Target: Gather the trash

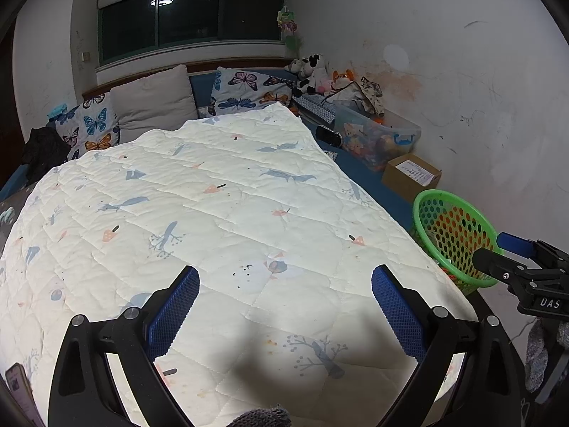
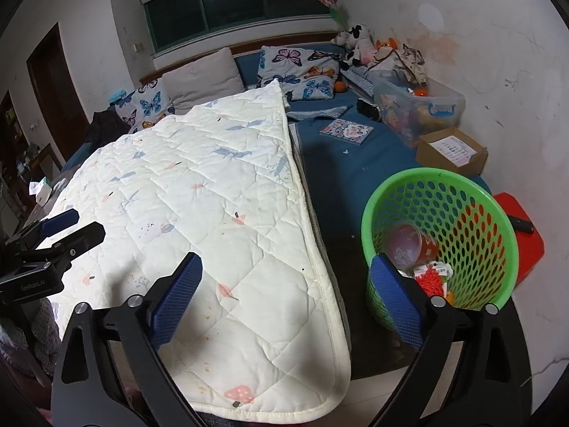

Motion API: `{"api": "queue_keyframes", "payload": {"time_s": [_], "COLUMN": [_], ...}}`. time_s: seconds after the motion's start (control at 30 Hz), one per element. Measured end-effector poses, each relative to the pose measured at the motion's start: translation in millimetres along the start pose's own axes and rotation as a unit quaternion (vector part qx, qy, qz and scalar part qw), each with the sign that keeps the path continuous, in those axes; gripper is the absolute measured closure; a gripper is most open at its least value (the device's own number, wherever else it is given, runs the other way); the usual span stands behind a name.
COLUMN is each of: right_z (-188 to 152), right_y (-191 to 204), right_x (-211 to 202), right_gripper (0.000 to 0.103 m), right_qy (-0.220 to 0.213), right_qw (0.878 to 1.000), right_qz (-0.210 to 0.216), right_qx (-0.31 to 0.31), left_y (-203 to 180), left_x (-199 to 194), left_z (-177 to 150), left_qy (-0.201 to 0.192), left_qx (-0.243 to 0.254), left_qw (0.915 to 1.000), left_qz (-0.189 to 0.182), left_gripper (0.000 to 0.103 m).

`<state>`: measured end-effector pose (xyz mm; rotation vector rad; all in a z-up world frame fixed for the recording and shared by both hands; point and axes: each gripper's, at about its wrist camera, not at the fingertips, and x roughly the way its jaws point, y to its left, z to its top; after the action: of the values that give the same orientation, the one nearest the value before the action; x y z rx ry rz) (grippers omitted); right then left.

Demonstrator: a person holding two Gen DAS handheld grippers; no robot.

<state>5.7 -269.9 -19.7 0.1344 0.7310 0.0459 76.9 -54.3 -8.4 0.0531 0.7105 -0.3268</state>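
Observation:
A green perforated plastic basket (image 2: 476, 213) stands on the bed's right side and holds a red cup (image 2: 409, 245) and red-and-white wrappers (image 2: 432, 274). It also shows in the left wrist view (image 1: 451, 231). My right gripper (image 2: 286, 284) is open and empty, its right finger in front of the basket's near wall. My left gripper (image 1: 284, 302) is open and empty above the white quilt (image 1: 213, 213). The right gripper's fingers appear at the right edge of the left wrist view (image 1: 512, 256), beside the basket.
The white quilt (image 2: 213, 195) covers the left of the bed over a blue sheet (image 2: 338, 170). A book (image 2: 346, 131), a clear toy bin (image 2: 419, 106), a cardboard box (image 2: 451, 151) and a red stool (image 2: 526, 238) lie right. Pillows (image 1: 156, 101) and plush toys (image 1: 313, 71) line the headboard.

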Motion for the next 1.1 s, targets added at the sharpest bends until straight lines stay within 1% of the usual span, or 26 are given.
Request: {"api": "queue_keyframes", "payload": {"time_s": [0.1,0.57,1.1], "right_z": [0.0,-1.3,-1.3], "right_y": [0.7,0.6,-1.6], "right_x": [-0.4,-1.2,-2.2], "right_gripper": [0.005,0.005,0.005], "right_qy": [0.000,-0.001,-0.001], "right_qw": [1.000,1.000,1.000], "right_qz": [-0.002,-0.016,-0.017], "right_qx": [0.000,-0.010,-0.008], "left_y": [-0.1,-1.4,-2.3], "left_x": [0.2,0.1,0.7], "left_z": [0.2,-1.1,-2.4], "left_qy": [0.001,0.001,0.002], "left_qx": [0.000,0.000,-0.002], "left_qw": [1.0000,1.0000,1.0000], "left_qz": [0.001,0.001,0.001], "left_gripper": [0.009,0.009,0.009]}}
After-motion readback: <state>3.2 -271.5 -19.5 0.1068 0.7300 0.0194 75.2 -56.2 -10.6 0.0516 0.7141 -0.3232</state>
